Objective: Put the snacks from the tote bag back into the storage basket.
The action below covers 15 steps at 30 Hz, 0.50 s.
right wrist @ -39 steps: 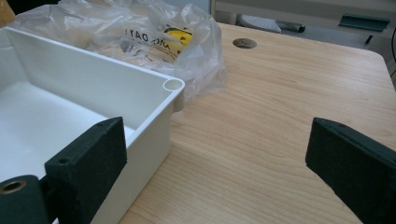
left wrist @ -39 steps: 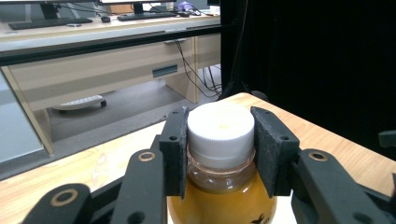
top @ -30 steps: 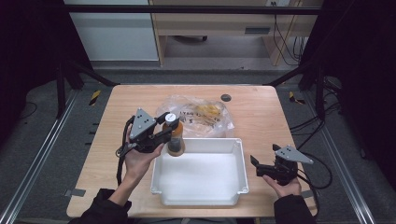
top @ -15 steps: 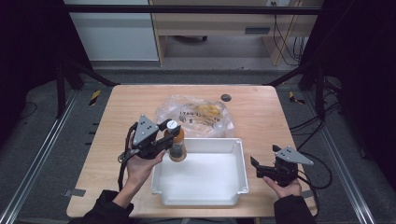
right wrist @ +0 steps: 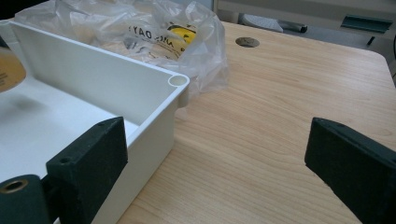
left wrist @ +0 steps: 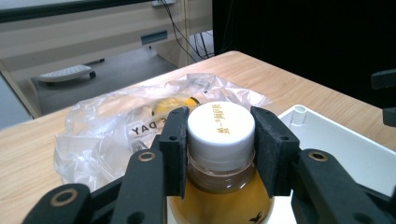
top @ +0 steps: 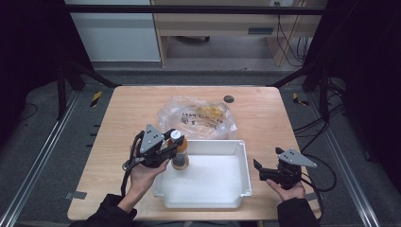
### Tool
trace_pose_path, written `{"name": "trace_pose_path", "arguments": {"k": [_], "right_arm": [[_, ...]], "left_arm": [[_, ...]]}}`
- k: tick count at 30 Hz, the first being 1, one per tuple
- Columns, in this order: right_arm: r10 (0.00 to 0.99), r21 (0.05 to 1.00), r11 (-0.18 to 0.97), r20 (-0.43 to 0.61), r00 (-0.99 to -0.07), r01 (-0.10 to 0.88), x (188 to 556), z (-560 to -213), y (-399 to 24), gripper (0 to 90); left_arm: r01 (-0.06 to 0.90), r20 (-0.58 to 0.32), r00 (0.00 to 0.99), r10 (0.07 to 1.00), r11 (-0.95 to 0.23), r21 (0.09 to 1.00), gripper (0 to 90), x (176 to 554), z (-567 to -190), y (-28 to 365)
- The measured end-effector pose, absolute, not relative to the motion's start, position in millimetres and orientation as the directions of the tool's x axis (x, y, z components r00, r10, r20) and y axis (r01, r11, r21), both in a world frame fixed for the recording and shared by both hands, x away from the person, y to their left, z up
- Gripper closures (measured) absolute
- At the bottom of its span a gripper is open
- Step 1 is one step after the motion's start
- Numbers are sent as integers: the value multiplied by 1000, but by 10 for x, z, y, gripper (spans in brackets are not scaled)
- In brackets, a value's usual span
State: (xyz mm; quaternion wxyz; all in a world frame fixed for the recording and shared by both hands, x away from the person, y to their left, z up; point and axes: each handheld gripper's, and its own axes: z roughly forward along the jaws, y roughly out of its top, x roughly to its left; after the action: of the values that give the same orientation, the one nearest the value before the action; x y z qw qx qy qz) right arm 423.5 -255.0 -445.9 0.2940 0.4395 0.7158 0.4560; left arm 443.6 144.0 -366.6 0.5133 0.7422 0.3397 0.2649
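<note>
Showing, from left to right across the table:

Left gripper (top: 176, 149): clamped on the neck of a bottle (top: 179, 153), just under the white cap (left wrist: 221, 127); pads pressing on both sides, seen in the left gripper view.

Bottle: upright, filled with amber drink, hanging over the near-left corner of the tub (top: 243, 152); whether touching the floor of the tub, not to be told.

Bag (top: 198, 116): clear crinkled plastic, lying on the table (top: 118, 118) just behind the tub, with yellow contents inside; one more yellow item apparently left in there.

Tub: white, shallow, otherwise bare inside.

Right gripper (top: 259, 169): wide open, holding nothing, resting just beside the right wall of the tub; pads (right wrist: 88, 154) well apart in the right gripper view.

Progress: judged as mid-way; bottle out of the bag and at the tub, not yet let go.

Remaining: setting down, releasing, then probably fetching the rest from the bag.
</note>
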Motion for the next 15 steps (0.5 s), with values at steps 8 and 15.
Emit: {"name": "trace_pose_path", "arguments": {"k": [8, 15], "right_arm": [[897, 910, 199, -20, -441, 363, 4231, -4461, -2548, 61], [897, 909, 201, -22, -441, 364, 4230, -4462, -2551, 61]], "left_arm": [[250, 35, 641, 767, -252, 935, 592, 4412, -3740, 1410], [265, 35, 641, 767, -264, 927, 592, 4408, -3811, 1415]]}}
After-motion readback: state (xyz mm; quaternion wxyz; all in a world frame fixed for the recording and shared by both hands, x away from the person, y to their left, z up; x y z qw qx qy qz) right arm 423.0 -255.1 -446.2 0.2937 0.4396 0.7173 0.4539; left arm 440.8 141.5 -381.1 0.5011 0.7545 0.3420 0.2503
